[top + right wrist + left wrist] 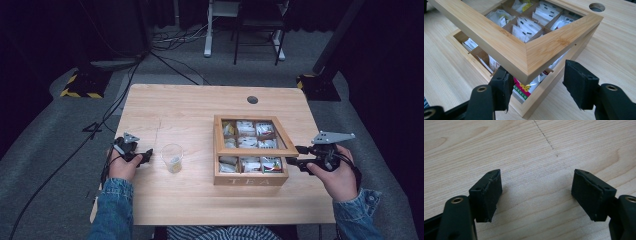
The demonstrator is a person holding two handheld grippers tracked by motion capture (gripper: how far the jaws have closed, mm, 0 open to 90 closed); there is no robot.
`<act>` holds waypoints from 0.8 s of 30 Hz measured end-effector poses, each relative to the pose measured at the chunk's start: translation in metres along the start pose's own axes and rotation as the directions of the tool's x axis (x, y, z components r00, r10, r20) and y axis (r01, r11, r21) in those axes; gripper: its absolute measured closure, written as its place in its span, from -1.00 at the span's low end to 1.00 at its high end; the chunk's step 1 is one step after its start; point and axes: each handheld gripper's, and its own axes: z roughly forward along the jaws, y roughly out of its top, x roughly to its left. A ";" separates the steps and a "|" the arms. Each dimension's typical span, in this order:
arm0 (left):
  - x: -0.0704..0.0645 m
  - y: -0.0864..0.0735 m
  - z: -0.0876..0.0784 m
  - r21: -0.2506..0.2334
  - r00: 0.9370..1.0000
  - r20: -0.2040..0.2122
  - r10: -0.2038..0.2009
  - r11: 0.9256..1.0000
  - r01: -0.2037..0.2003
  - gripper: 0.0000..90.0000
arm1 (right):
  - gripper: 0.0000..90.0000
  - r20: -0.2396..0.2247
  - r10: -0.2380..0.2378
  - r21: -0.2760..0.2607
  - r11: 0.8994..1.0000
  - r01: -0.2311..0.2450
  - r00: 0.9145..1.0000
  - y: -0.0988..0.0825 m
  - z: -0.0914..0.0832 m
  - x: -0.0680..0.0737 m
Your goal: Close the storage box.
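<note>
In the high view, a wooden tea box sits on the right part of the table. Its lid is a wooden frame, and it is tipped up at the front. Little tea bags lie in the small squares inside. The right gripper is in the right hand and is at the front right corner of the lid. The left gripper is in the left hand, low on the table at the left. A clear cup stands just beside it, upright, with something small and yellow at the bottom. The cup and the box are well apart

In the left gripper view, the left gripper has its jaws spread wide. Nothing is between them but the bare table

In the right gripper view, the right gripper pinches the corner of the lid. One pad pushes against the lid's front edge. The other pad is close by the side of the corner. The lid is lifted off the box, and tea bags show under it and through it. A round hole is in the table behind
</note>
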 end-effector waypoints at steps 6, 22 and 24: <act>0.000 0.000 0.000 0.000 1.000 -0.001 -0.002 1.000 0.002 -0.44 | -0.06 -0.002 -0.006 0.011 1.000 0.006 1.000 -0.004 0.001 0.003; 0.000 0.000 0.000 -0.001 1.000 -0.004 -0.003 1.000 0.003 -0.45 | -0.06 -0.020 -0.010 0.057 0.998 0.011 1.000 -0.018 0.009 0.006; 0.000 0.000 0.000 -0.002 1.000 -0.004 -0.003 1.000 0.003 -0.44 | -0.06 -0.021 -0.012 0.062 0.998 0.013 1.000 -0.019 0.011 0.006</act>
